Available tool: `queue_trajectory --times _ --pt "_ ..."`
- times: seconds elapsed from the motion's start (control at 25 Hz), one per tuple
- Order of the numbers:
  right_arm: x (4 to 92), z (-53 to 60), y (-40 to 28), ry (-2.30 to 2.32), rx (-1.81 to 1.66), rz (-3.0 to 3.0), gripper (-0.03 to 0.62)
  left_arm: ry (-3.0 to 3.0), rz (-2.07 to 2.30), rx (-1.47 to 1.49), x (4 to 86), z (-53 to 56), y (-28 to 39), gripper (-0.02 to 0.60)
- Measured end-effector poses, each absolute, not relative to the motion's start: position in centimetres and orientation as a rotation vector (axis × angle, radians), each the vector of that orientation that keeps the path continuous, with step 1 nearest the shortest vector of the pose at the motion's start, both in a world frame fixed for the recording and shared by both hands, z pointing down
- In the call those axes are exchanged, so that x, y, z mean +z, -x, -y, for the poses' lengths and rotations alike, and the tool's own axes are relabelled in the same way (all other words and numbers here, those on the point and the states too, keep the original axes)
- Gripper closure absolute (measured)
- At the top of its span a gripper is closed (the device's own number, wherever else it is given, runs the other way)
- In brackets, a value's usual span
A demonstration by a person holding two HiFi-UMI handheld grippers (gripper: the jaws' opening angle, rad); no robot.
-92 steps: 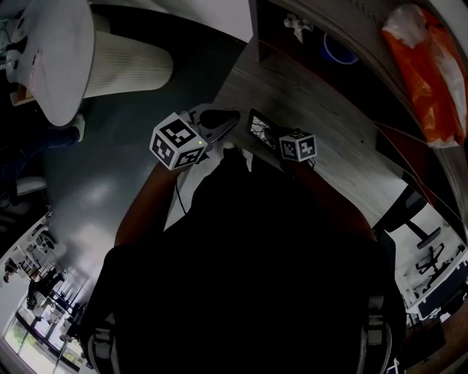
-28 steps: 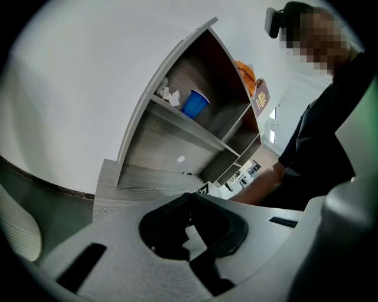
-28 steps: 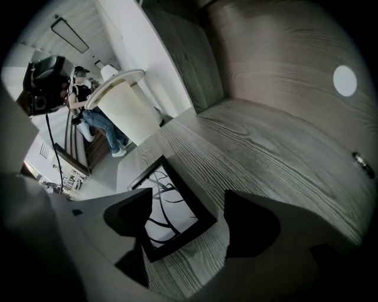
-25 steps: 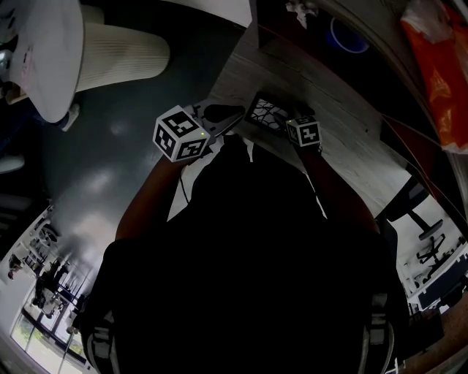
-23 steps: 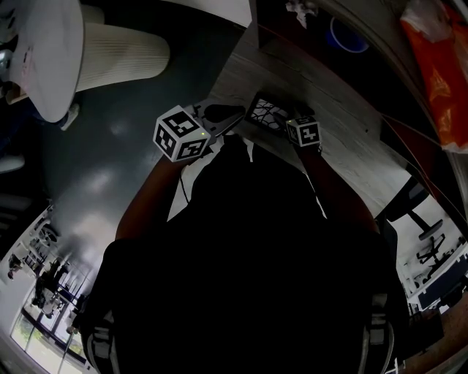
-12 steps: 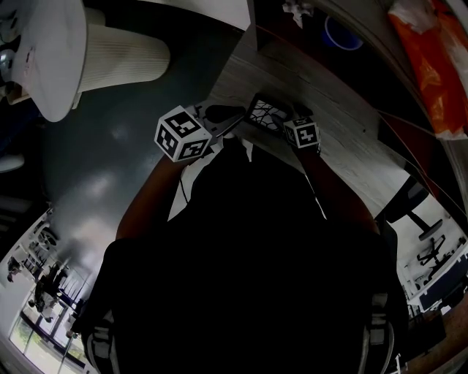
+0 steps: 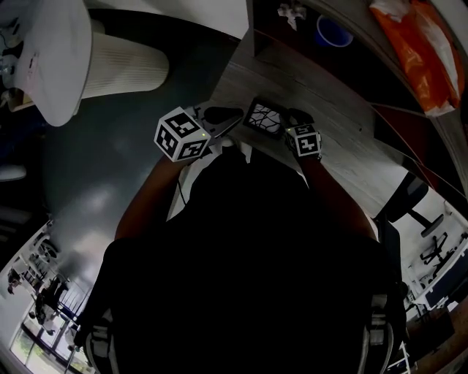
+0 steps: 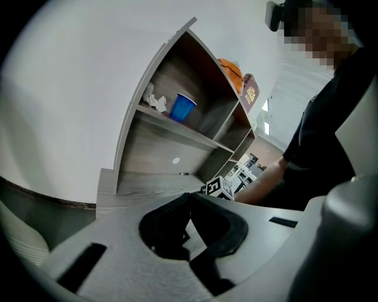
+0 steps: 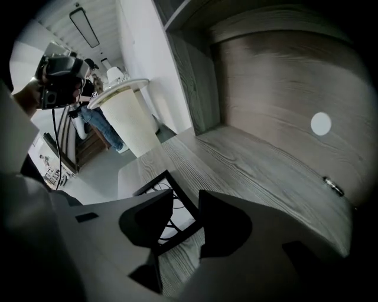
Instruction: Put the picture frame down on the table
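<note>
The picture frame (image 7: 264, 117), black-rimmed with a white print of dark lines, lies flat on the grey wooden table (image 7: 344, 157) near its left end. My right gripper (image 7: 291, 118) hovers just above the frame's right edge. In the right gripper view the frame (image 9: 156, 187) shows below and through the narrow gap of the right gripper (image 9: 186, 197). Its jaws have just been closing, with nothing between them and the pads touching nothing. My left gripper (image 7: 230, 117) sits left of the frame, and in its own view the left gripper (image 8: 190, 196) has its tips together and is empty.
A shelf unit behind the table holds a blue cup (image 8: 183, 108) and crumpled tissue (image 7: 291, 12). An orange bag (image 7: 417, 51) lies at the far right. A white round table (image 7: 58, 58) stands left, past the table's edge. A small dark item (image 9: 333, 186) rests by the back panel.
The frame, earlier propped up at the right gripper, now lies flat on the table. The right gripper has let go, lifted and drawn back a little. The left gripper has stayed put.
</note>
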State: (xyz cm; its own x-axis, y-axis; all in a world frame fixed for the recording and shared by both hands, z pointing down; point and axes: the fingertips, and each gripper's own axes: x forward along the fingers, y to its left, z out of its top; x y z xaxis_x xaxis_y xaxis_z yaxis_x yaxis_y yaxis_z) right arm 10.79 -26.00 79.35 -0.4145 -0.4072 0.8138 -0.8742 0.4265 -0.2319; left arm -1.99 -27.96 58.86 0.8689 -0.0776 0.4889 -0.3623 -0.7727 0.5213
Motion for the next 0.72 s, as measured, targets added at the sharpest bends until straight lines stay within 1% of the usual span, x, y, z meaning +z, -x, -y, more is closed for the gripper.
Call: queue_trajectory --times 0.2,0.36,0.72 --pt "77.6 25.3 -12.0 -1.182 0.860 1.997 0.514 -2.434 0.284 0.609 58.2 27.6 2.3 0.563" --pt "75.9 24.6 -13.1 -1.281 0.861 1.982 0.540 -2.468 0.240 0.623 57.4 27.2 2.2 0.563" --pt "71.3 23.2 -15.3 -1.501 0.835 1.975 0.572 -2.539 0.139 0.632 56.0 26.2 1.4 0.563"
